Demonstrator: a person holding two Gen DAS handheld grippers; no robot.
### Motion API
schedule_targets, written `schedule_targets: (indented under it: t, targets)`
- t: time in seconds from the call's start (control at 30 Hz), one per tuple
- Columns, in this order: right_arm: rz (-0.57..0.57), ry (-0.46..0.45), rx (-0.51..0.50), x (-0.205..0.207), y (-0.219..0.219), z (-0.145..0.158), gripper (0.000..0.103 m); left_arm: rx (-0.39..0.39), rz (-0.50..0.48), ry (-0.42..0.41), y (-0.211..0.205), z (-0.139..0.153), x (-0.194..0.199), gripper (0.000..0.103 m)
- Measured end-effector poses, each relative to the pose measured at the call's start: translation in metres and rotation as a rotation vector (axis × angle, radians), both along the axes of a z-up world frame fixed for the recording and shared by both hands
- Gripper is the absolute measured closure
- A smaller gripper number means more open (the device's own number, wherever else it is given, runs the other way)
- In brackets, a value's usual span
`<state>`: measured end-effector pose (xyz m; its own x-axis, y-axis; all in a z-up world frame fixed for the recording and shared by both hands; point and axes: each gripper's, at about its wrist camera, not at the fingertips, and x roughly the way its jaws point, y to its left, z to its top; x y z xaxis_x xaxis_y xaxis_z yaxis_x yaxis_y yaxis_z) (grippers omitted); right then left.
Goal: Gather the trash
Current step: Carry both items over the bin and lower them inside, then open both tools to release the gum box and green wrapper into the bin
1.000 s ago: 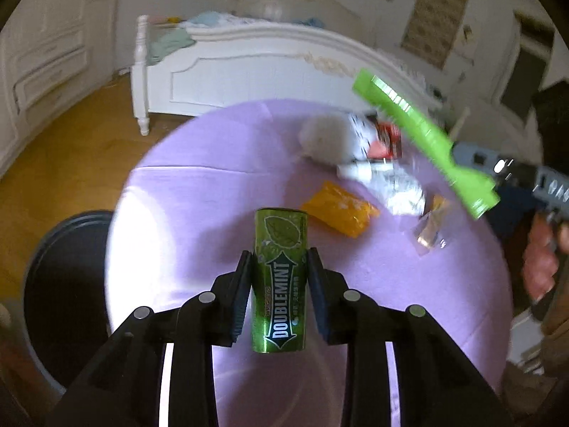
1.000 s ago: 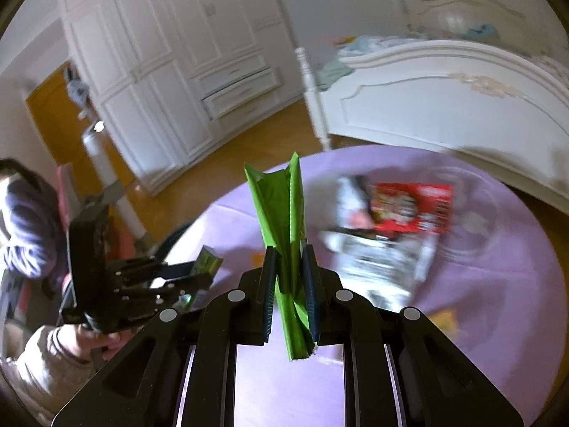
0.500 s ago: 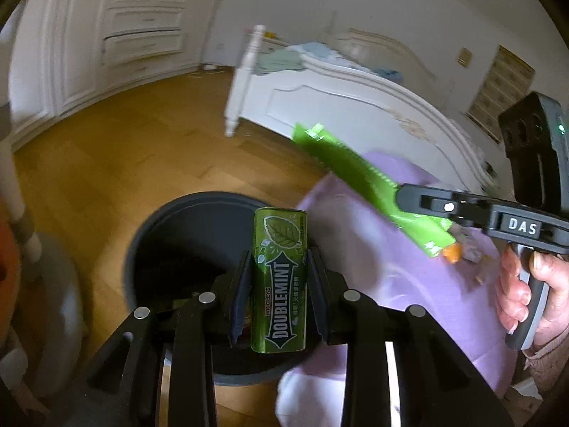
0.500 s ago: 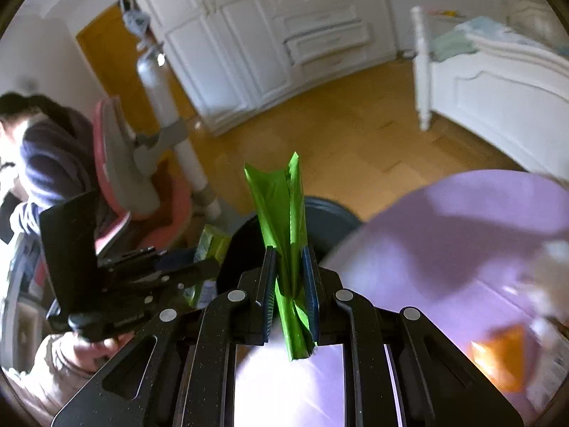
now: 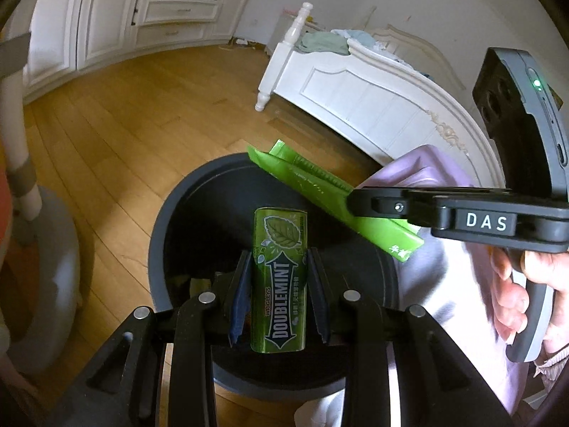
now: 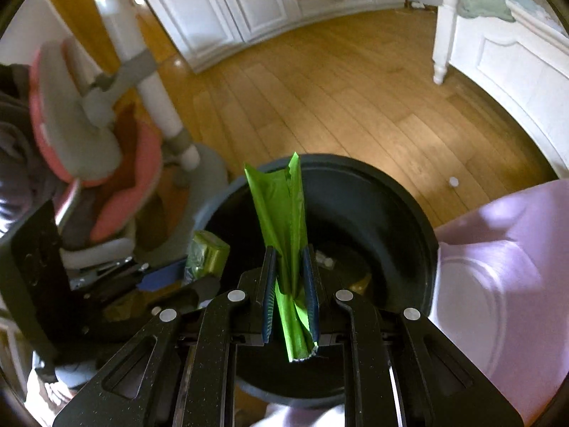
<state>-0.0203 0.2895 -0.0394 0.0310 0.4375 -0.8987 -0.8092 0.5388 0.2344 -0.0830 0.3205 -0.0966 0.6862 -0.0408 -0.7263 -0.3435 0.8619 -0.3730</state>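
Note:
My left gripper (image 5: 279, 267) is shut on a green Doublemint gum container (image 5: 280, 281) and holds it upright over the open dark grey trash bin (image 5: 160, 227). My right gripper (image 6: 288, 259) is shut on a bright green wrapper (image 6: 281, 206), also over the bin (image 6: 423, 220). The right gripper (image 5: 355, 201) with its wrapper (image 5: 313, 185) shows in the left wrist view, coming in from the right above the bin. The left gripper with the gum container (image 6: 206, 256) shows at the left in the right wrist view. Some trash lies at the bin's bottom.
The purple-clothed round table (image 6: 498, 267) is right beside the bin. A white bed frame (image 5: 355, 92) stands beyond on the wooden floor. A pink and grey chair (image 6: 89, 124) stands left of the bin. White cabinets (image 5: 160, 10) line the far wall.
Both grippers have swung left from above the table to above the trash bin, each still holding its item. The table's trash is out of view.

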Motion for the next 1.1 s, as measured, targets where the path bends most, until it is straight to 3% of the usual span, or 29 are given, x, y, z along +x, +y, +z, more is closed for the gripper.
schedule_targets:
  t: [0.37,0.53,0.8,0.93,1.1]
  targets:
    - [-0.003,0.038,-0.064,0.004,0.012,-0.021,0.087,-0.027,-0.024,0.030,-0.001,-0.021,0.009,0.072]
    - [0.019,0.039,-0.039,0.001,0.013,-0.018,0.064,-0.028,-0.034,0.043,-0.006,-0.022,0.012,0.072]
    - [0.005,0.060,0.068,0.001,-0.004,-0.001,0.050,-0.022,-0.049,0.058,-0.012,-0.028,0.017,0.072]
    - [-0.014,0.048,0.141,-0.002,-0.018,0.017,0.024,-0.018,-0.049,0.074,-0.013,-0.032,0.020,0.072]
    - [-0.068,0.110,0.281,0.007,-0.053,0.040,0.024,-0.016,-0.040,0.111,-0.014,-0.041,0.022,0.072]
